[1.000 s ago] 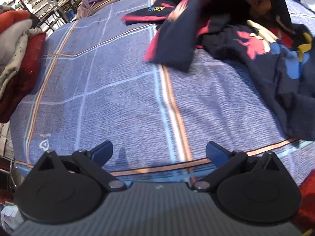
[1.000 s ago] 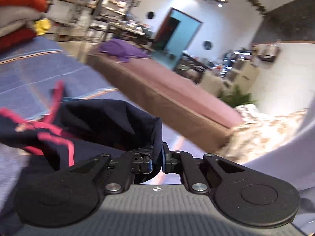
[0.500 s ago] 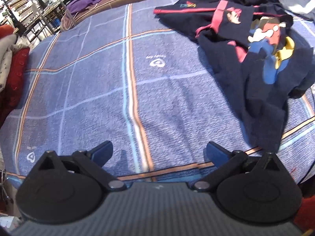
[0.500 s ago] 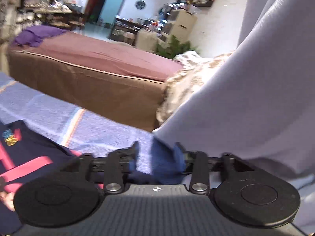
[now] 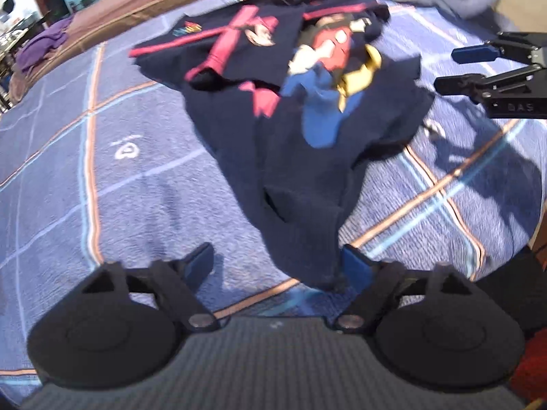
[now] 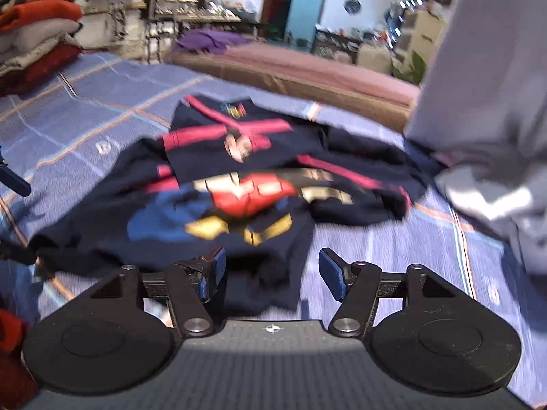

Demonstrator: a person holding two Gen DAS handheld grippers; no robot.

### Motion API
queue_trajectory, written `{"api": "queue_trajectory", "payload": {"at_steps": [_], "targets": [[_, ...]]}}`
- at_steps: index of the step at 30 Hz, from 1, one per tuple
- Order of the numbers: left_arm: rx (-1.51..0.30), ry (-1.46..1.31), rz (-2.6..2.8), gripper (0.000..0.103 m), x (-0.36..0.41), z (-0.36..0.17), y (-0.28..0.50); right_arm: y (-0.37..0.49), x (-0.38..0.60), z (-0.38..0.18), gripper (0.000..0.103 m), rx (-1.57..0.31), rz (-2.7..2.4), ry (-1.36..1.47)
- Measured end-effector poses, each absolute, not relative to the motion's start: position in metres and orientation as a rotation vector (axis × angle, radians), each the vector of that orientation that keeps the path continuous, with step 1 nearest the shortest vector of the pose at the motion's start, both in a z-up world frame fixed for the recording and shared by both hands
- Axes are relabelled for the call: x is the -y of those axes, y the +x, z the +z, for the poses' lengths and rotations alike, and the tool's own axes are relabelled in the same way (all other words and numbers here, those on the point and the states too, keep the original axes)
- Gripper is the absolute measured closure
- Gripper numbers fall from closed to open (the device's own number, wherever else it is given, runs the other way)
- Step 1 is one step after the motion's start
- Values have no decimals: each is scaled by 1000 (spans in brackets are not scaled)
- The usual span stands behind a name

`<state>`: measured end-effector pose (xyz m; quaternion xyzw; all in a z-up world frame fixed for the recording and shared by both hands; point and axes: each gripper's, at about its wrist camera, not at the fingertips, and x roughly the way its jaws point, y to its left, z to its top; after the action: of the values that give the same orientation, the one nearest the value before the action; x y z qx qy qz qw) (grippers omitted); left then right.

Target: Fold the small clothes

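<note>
A small dark navy garment [image 5: 290,130] with pink stripes and a red, blue and yellow cartoon print lies crumpled on the blue checked bedspread [image 5: 102,157]. My left gripper [image 5: 277,266] is open, its jaws on either side of the garment's near dark end. My right gripper [image 5: 458,68] shows at the right edge of the left wrist view, open, beside the garment. In the right wrist view the garment [image 6: 239,184] lies just ahead of the open right gripper [image 6: 271,273], whose jaws straddle its near hem.
A stack of folded red, grey and orange clothes [image 6: 30,44] sits at the bed's far left. A grey cloth pile [image 6: 485,136] lies to the right. A brown bed [image 6: 307,71] with a purple cloth stands behind. The bedspread's edge [image 5: 506,239] drops off at right.
My right gripper has let go of the garment, opened and turned back toward it. The garment now lies on the bedspread. My left gripper has moved right, up to its near end.
</note>
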<state>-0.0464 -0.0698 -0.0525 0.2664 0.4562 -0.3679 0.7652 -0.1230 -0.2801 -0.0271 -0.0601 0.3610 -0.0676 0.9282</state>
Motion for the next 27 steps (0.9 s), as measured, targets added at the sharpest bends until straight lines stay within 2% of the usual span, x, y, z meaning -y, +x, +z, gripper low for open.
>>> {"api": "queue_trajectory", "payload": {"at_steps": [4, 7, 9, 13, 15, 18, 19, 20, 23, 27], "targets": [[-1013, 622, -801, 41, 83, -66, -49, -129, 284, -41, 6, -765, -119, -94], [-988, 651, -803, 49, 90, -66, -51, -126, 280, -56, 6, -788, -128, -136], [-986, 650, -808, 65, 94, -66, -50, -119, 282, -66, 9, -800, -127, -140], [-1027, 581, -790, 79, 95, -69, -37, -99, 287, -80, 28, -792, -166, -134], [-1043, 548, -782, 87, 92, -67, -32, -91, 290, -81, 32, -771, -200, -114], [-1072, 492, -780, 93, 87, -64, -25, -82, 292, -86, 42, -764, -202, -82], [-1077, 474, -781, 94, 85, -63, -23, -82, 292, -86, 55, -759, -202, -69], [-1082, 455, -781, 96, 83, -62, -21, -81, 291, -84, 82, -756, -203, -59], [-1081, 401, -777, 97, 75, -55, -16, -84, 285, -76, 86, -762, -221, -41], [-1028, 362, -743, 97, 59, -35, -7, -106, 284, -48, 87, -716, -226, 32]]}}
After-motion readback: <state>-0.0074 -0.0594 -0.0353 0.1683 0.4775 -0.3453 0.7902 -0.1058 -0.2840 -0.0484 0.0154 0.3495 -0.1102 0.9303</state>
